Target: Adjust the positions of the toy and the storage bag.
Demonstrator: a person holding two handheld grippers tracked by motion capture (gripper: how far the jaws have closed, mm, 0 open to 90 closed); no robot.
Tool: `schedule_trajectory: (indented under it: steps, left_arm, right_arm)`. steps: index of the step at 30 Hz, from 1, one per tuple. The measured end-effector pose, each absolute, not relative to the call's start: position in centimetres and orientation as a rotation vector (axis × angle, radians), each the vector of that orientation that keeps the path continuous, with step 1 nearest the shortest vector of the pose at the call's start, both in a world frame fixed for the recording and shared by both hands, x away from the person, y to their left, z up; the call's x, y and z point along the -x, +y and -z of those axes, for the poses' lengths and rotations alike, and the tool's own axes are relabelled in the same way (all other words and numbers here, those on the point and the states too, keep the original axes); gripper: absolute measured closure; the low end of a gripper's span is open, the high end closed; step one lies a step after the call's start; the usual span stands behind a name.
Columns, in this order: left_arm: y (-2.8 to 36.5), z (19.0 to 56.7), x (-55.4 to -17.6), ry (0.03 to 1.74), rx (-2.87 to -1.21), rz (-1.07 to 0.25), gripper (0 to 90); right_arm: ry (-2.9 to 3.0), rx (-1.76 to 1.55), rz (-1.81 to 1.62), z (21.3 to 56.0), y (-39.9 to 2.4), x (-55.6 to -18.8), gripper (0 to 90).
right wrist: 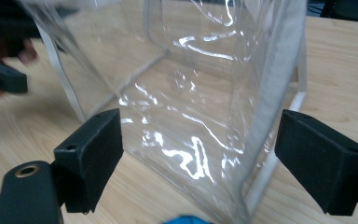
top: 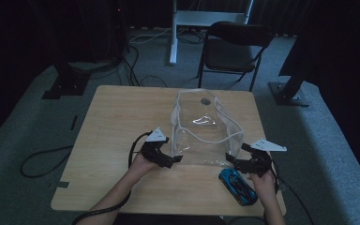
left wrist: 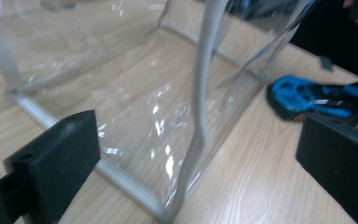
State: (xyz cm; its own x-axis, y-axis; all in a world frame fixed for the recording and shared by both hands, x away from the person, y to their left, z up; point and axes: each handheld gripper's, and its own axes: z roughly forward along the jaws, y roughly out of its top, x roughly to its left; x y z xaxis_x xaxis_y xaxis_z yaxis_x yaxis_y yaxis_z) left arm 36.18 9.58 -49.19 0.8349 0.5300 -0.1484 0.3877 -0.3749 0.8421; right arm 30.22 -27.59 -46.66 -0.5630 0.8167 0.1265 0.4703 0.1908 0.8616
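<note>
A clear bag (top: 205,129) with grey trim stands open-topped on a wooden table (top: 112,122), just past the centre toward 12 o'clock in the high view. A person's two hands flank its near wall, each working a black two-jaw gripper. The left gripper (top: 174,159) sits at the bag's 8 o'clock corner, the right gripper (top: 229,158) at its 4 o'clock corner — both close against the plastic, though whether they touch it cannot be told from above.

In the left gripper view, the jaws stand wide apart and hold nothing; the bag (left wrist: 168,107) fills the gap ahead, one grey seam running down between them. The right gripper view shows the same: jaws spread wide, pads clear of the plastic, the bag (right wrist: 205,93) straight ahead at 12 o'clock.

A blue toy car (top: 237,186) lies on the table at the bag's 5 o'clock, just beside the right hand (top: 264,184). From the left gripper it appears at 2 o'clock (left wrist: 321,99), outside the bag — near its corner but apart from it. A folding chair (top: 234,49) stands on the carpet beyond the table's far edge.
</note>
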Motion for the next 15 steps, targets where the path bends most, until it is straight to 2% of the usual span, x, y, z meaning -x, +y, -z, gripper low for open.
schedule_trajectory:
  steps: [7,15]
  left_arm:
    - [10.8,48.8,-35.6,0.725,-2.029,-0.291,0.3]
    - [12.3,48.5,-34.7,0.722,-2.051,-0.311,0.3]
  right_arm:
    - [2.157,-1.204,-1.297,47.6,-27.7,-29.0,13.7]
    - [2.168,-1.228,-1.309,48.0,-27.8,-27.5,13.2]
